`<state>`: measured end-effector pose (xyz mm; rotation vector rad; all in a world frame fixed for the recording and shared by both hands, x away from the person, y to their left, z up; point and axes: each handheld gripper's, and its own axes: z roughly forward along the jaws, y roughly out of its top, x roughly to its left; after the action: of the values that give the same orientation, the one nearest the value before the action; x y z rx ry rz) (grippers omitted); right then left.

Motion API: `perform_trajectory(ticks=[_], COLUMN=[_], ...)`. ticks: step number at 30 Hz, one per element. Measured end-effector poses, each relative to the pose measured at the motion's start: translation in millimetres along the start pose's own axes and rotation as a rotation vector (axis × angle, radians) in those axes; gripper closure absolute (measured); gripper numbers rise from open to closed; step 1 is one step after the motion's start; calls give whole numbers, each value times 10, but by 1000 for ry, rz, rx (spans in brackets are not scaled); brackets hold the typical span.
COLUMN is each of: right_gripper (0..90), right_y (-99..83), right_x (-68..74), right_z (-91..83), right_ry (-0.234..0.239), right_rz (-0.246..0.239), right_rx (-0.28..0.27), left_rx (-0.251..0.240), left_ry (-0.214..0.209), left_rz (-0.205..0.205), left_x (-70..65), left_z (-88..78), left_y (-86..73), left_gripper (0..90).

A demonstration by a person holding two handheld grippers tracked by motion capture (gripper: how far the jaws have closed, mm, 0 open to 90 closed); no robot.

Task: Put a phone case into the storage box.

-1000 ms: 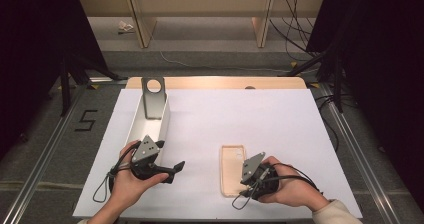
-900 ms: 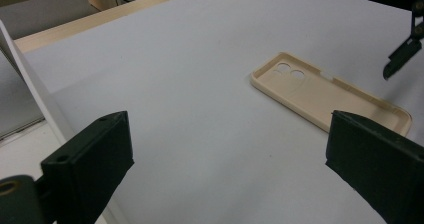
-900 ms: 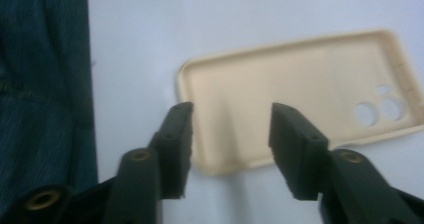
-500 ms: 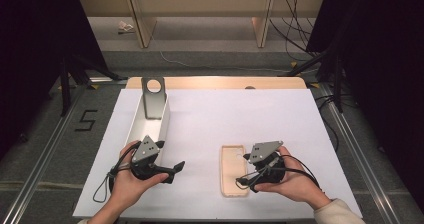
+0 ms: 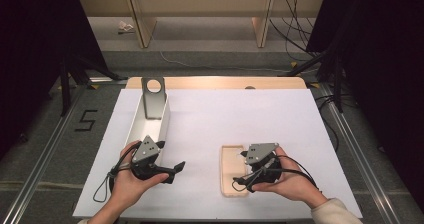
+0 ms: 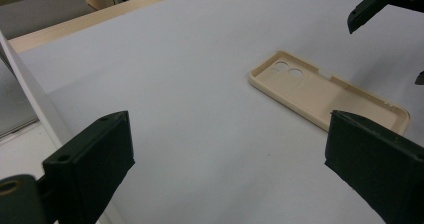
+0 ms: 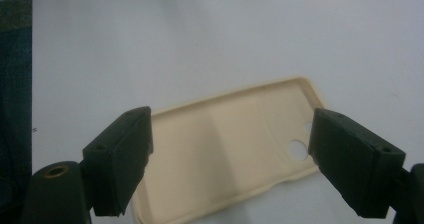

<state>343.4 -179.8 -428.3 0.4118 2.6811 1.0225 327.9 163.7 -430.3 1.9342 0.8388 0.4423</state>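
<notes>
A cream phone case point(image 5: 234, 170) lies flat on the white sheet point(image 5: 225, 119) that covers the table, in the near half and right of the middle, hollow side up, its long axis running near to far. In the left gripper view the case point(image 6: 320, 91) shows two round camera holes at one end and a raised rim all round. The right gripper point(image 5: 243, 171), held in the person's right hand point(image 5: 282, 180), sits over the case's right edge with its black jaws pointing left across it. In the right gripper view the jaws of the right gripper point(image 7: 230, 164) stand wide apart, having just been opening, with the case point(image 7: 225, 149) lying between and beneath them and neither pad pressing on it; it holds nothing. Well to the left, the left gripper point(image 5: 175, 168) rests in the person's left hand point(image 5: 127, 181) near the front edge of the sheet, jaws pointing right toward the case. Its own view shows the left gripper point(image 6: 230, 164) with jaws spread wide and only bare sheet between them. Just beyond that hand a long white open box point(image 5: 150, 121) runs away toward the far side, and a grey metal bracket point(image 5: 153, 96) with a round hole stands upright at its far end.
</notes>
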Motion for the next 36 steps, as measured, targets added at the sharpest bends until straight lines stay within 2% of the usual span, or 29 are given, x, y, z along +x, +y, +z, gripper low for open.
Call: perform_trajectory(ticks=[5, 9, 12, 15, 19, 23, 28, 36], right_gripper=[200, 238, 293, 361, 362, 364, 374, 373], right_y=[16, 29, 30, 43, 58, 76, 104, 130], right_x=[-17, -10, 24, 76, 155, 201, 245, 301], right_z=[5, 13, 40, 88, 176, 243, 298, 365], right_ry=[-21, -7, 23, 90, 116, 133, 128, 117], right_rz=[22, 8, -26, -67, -132, -170, -199, -258], right_rx=[-58, -45, 19, 122, 221, 281, 349, 396], left_rx=[-1, 0, -1, 0, 0, 0, 2, 2], left_ry=[0, -1, -1, -3, -5, -7, -9, -11], left_rz=[0, 0, 0, -1, -1, -2, 1, 2], left_x=[-2, 0, -1, -2, -5, -12, -13, -15], left_z=[0, 1, 1, 7, 12, 16, 19, 20], left_y=[1, 0, 2, 0, -2, -2, -1, -1], left_gripper=[48, 51, 51, 53, 54, 55, 56, 56])
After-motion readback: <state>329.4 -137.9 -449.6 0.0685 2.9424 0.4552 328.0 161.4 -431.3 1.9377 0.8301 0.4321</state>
